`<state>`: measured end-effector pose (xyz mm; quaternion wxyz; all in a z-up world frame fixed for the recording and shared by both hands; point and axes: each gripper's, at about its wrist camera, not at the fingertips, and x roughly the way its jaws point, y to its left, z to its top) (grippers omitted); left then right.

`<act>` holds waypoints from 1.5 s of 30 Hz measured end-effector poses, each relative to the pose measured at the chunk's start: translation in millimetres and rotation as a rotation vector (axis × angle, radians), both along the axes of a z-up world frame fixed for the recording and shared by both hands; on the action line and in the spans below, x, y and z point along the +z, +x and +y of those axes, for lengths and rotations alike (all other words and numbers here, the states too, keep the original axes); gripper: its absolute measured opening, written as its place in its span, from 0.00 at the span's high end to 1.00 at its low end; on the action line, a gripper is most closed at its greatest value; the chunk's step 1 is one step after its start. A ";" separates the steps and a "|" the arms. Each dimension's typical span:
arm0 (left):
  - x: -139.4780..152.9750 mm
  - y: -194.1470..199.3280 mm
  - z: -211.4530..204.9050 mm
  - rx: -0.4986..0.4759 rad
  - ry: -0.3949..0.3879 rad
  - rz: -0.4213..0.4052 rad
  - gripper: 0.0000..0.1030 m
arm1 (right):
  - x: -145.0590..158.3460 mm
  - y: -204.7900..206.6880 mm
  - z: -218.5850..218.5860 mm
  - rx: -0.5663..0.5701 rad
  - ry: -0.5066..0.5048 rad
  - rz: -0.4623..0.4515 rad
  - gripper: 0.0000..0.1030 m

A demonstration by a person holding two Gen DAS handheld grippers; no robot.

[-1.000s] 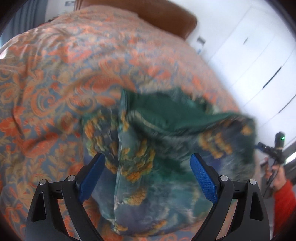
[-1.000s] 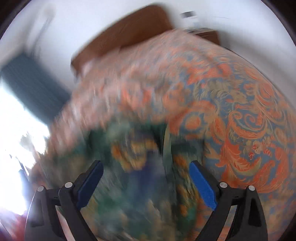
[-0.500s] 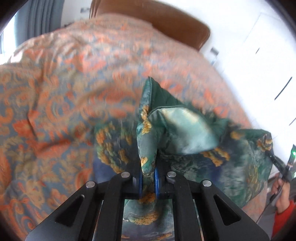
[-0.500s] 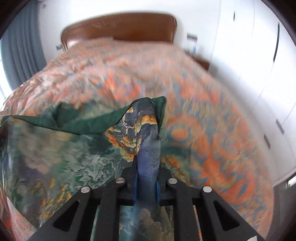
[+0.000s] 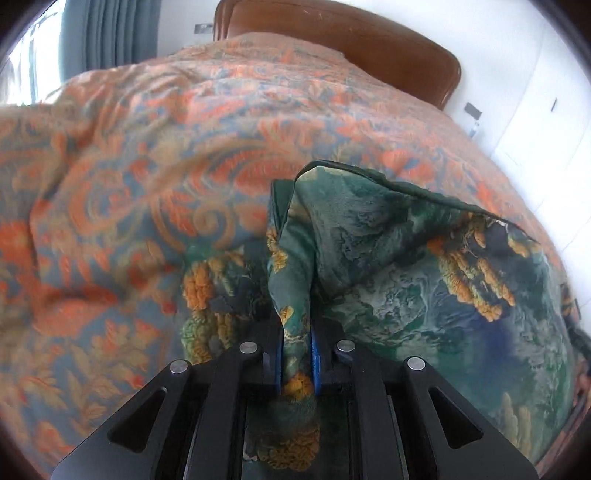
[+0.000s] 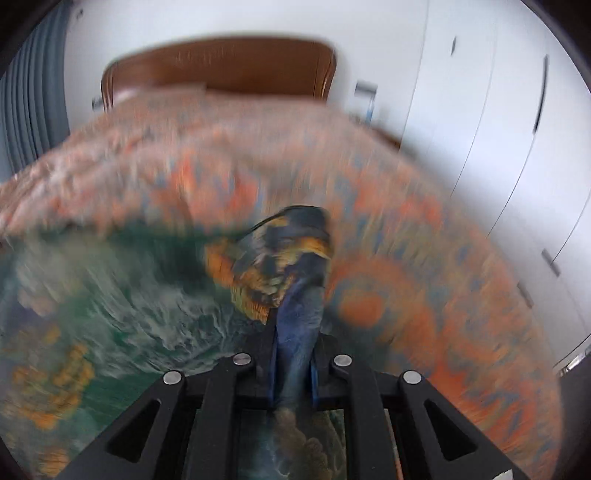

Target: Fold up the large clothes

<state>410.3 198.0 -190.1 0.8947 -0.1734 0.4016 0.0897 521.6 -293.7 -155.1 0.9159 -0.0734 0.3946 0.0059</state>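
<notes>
A wide bed fills both views, covered by a bedspread (image 5: 155, 192) printed in orange scrolls and leaves on a dusty blue ground. Its cloth is rumpled, with soft ridges toward nine o'clock in the left wrist view. A brown wooden headboard (image 5: 354, 48) with rounded corners stands against a white wall at twelve o'clock. Grey-blue curtains (image 5: 118, 33) hang at eleven o'clock beside a bright window. White cupboard doors (image 6: 491, 122) with dark slim handles line the wall from one to three o'clock in the right wrist view, which is blurred over most of the bed.

The green garment (image 5: 424, 280), patterned with pale swirls and orange-yellow clusters, lies on the bedspread near the foot of the bed, spreading toward three o'clock in the left wrist view and toward nine o'clock in the right.

The left tongs (image 5: 297, 363) are closed tight on a raised fold of the green garment, the cloth standing up between the blue pads (image 5: 316, 363). The right tongs (image 6: 293, 373) are likewise clamped on a bluish, orange-marked corner of the same garment (image 6: 291, 266), which rises from the pads toward twelve o'clock.
</notes>
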 end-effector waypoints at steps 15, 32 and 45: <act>47.0 -41.9 10.2 -0.041 0.025 -0.035 0.19 | 1.7 -15.8 -38.6 -0.041 0.256 -0.033 0.33; 63.9 -31.9 -175.2 -0.555 0.192 0.032 0.10 | 45.9 -188.8 -35.3 0.060 0.412 -0.135 0.32; 34.8 100.7 -190.7 -0.389 0.178 0.159 0.01 | 20.6 -276.7 -33.2 0.063 0.441 -0.131 0.32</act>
